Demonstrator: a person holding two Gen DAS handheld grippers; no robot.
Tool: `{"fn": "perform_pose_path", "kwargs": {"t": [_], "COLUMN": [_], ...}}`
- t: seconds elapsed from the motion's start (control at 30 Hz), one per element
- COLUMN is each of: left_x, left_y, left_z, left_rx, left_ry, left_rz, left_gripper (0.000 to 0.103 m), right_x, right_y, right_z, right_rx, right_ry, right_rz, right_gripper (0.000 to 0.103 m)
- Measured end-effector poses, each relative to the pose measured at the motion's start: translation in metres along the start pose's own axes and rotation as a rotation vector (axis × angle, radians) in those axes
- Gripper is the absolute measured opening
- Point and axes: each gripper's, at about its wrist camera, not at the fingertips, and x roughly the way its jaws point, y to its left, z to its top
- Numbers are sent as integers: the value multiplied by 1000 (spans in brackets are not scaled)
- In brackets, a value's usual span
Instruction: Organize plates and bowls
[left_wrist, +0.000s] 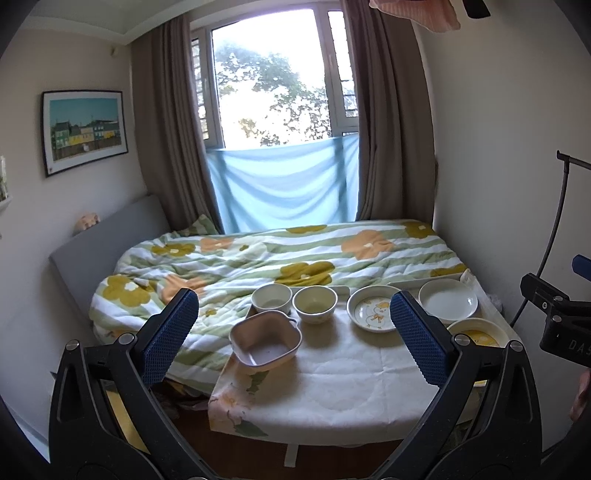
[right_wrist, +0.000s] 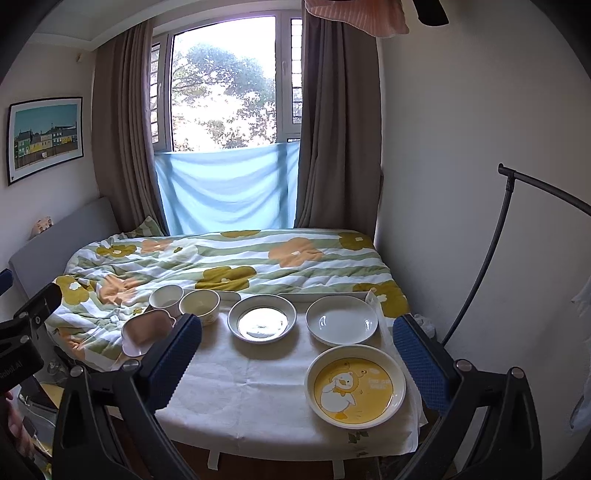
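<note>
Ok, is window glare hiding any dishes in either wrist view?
Left wrist: window blown out, dishes readable, duck-print plate clear. Right wrist: the same plate has a bright reflection washing out its print; yellow duck plate sharp. Fisheye bends the walls in both.

Small bedroom, bright window (right_wrist: 223, 88) with brown curtains (right_wrist: 122, 129), blue cloth (right_wrist: 225, 188) across its lower half. Flowery quilt on the bed (right_wrist: 229, 258), framed picture (right_wrist: 44, 138) on the left wall.
</note>
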Motion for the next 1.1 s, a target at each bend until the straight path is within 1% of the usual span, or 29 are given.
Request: {"fn": "perform_pose_path", "kwargs": {"t": [0.43,0.5,0.77,0.93,1.1], "left_x": [-1,0,-2,-2,-2], "left_y": [-5,-5,-9,-9,-10], "left_z": [1,0,3,3,3], "left_rx": [2,1,2,3,3], "left_ry": [-2,-1,1,1,0], "left_rz": [6,3,4,3,4], "left_gripper": [103,103,103,103,103], "right_x": [0,4,3,4,3], "right_y": [-1,7,18,12,18], "right_z": [0,-5,-9,-6,-8], "right_rx": [6,3,4,4,1], "right_ry": [4,4,5,8,9], "right_rz": [4,13,21,22,21], "right_gripper": [103,103,103,103,103]}}
